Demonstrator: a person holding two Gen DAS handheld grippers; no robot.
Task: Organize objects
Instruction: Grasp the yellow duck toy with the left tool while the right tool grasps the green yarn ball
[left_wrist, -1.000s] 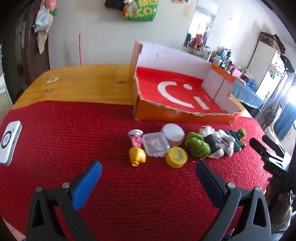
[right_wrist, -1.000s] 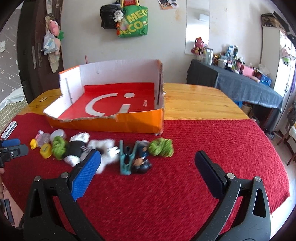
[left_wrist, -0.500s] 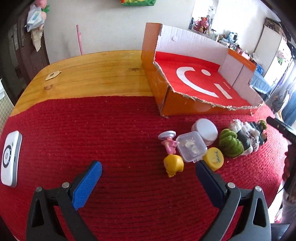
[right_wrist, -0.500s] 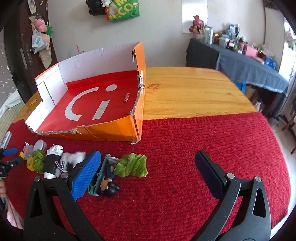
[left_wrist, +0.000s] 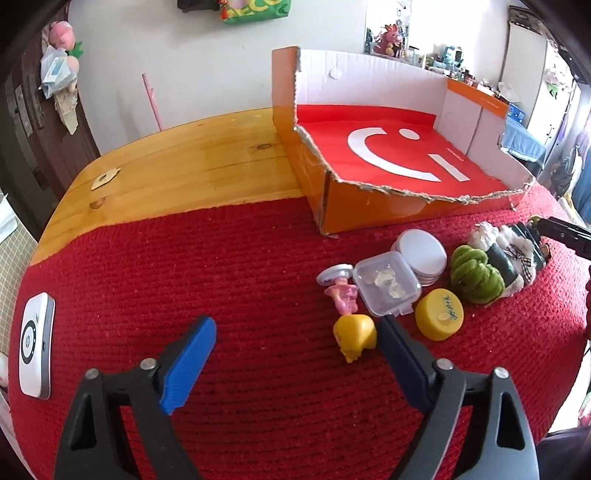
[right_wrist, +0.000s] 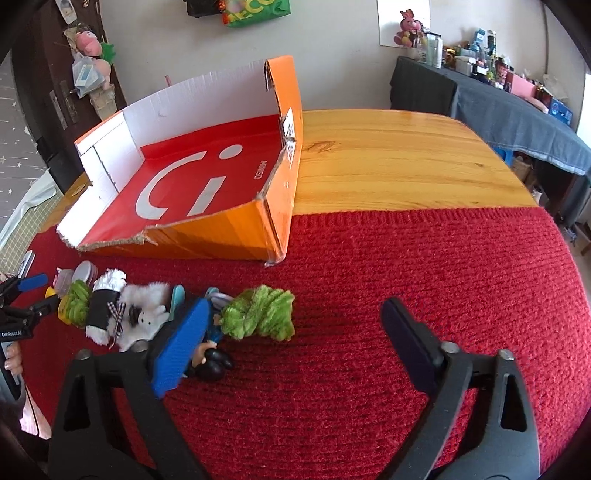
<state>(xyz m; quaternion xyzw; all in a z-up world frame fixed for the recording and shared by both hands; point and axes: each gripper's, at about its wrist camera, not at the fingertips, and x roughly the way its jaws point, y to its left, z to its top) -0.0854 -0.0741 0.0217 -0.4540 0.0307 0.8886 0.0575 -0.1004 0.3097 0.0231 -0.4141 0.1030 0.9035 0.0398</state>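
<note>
A torn orange cardboard box (left_wrist: 369, 206) with a red floor lies on the red cloth (left_wrist: 240, 266). In front of it lie a pink figure (left_wrist: 341, 291), a clear little box (left_wrist: 384, 284), white round lids (left_wrist: 423, 254), a yellow cap (left_wrist: 439, 314), a green plush (left_wrist: 476, 277) and a black-and-white plush (left_wrist: 509, 251). My left gripper (left_wrist: 295, 325) is closing; a yellow toy (left_wrist: 354, 336) lies just inside its right fingertip, unpressed. My right gripper (right_wrist: 295, 314) is closing too, with a green fluffy toy (right_wrist: 262, 314) between its fingers near the left one, untouched. A small figure (right_wrist: 210, 363) lies partly hidden behind that finger.
A white device (left_wrist: 33, 347) lies on the cloth at the far left. Bare wooden tabletop (right_wrist: 388, 158) runs behind the cloth and beside the box (right_wrist: 221, 236). A grey-covered side table (right_wrist: 517, 107) with clutter stands at the back right. A hand (right_wrist: 11, 356) shows at the left edge.
Both grippers' jaws have narrowed. The left gripper swung left and nearer, so the small things now sit by its right finger. The right gripper moved in on the green fluffy toy.
</note>
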